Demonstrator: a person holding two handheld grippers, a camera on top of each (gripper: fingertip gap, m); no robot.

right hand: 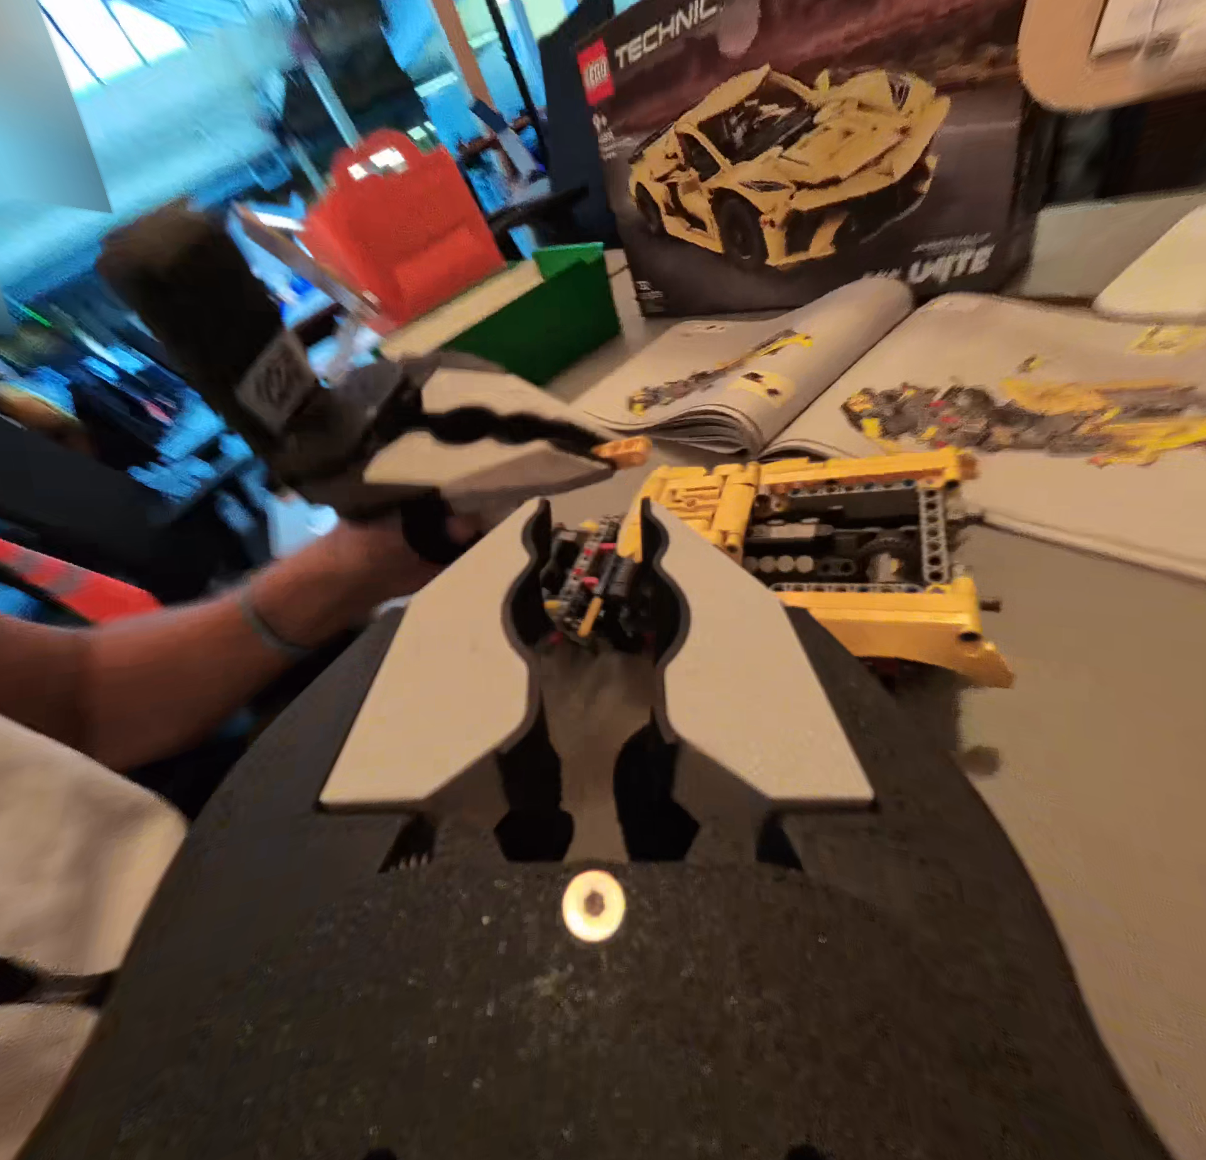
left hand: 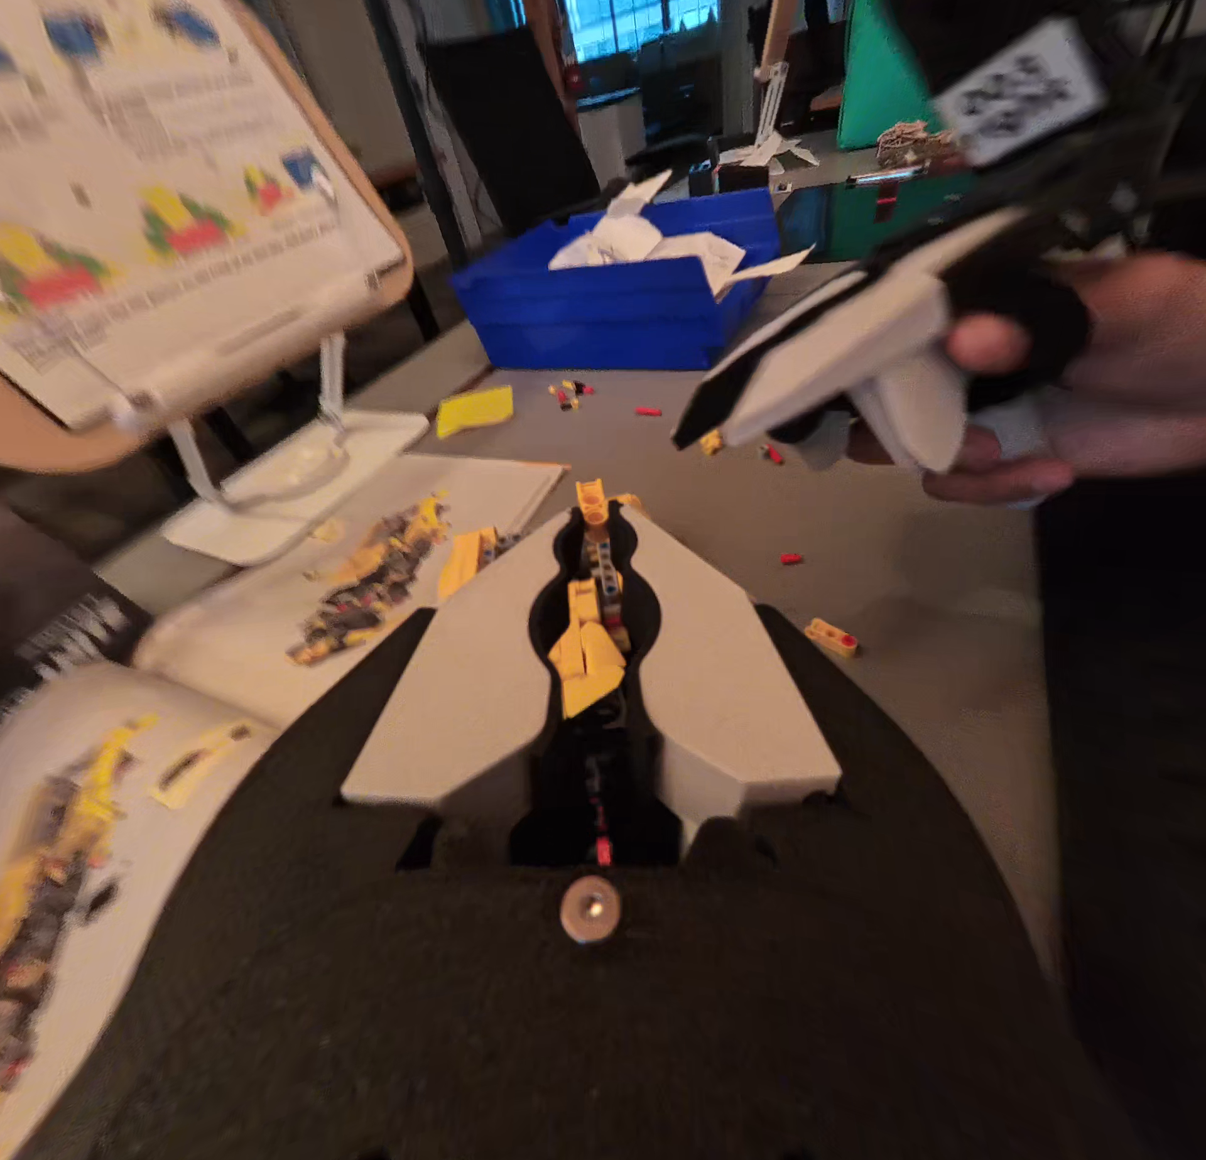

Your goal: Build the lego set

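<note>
Left tongs point(left hand: 597, 515) clamped on a yellow sub-assembly point(left hand: 590, 646), its tip poking past the fingertips, held above the tabletop point(left hand: 881, 574). Right tongs point(right hand: 590, 515) parted, holding nothing, hovering just before the half-built yellow car chassis point(right hand: 842, 535) on the tabletop. Open instruction booklet point(right hand: 750, 372) lies just behind the chassis; set box point(right hand: 816, 137) stands behind the booklet. Blue bin point(left hand: 613, 287) of papers sits well beyond the sub-assembly.

Left grey-and-black two-finger gripper point(left hand: 597, 522): fingers closed together, clamping a part between them, held level above the table. Right grey-and-black two-finger gripper point(right hand: 590, 515): fingers parted with nothing between them, gripped by a bare hand point(left hand: 1070, 378).
</note>
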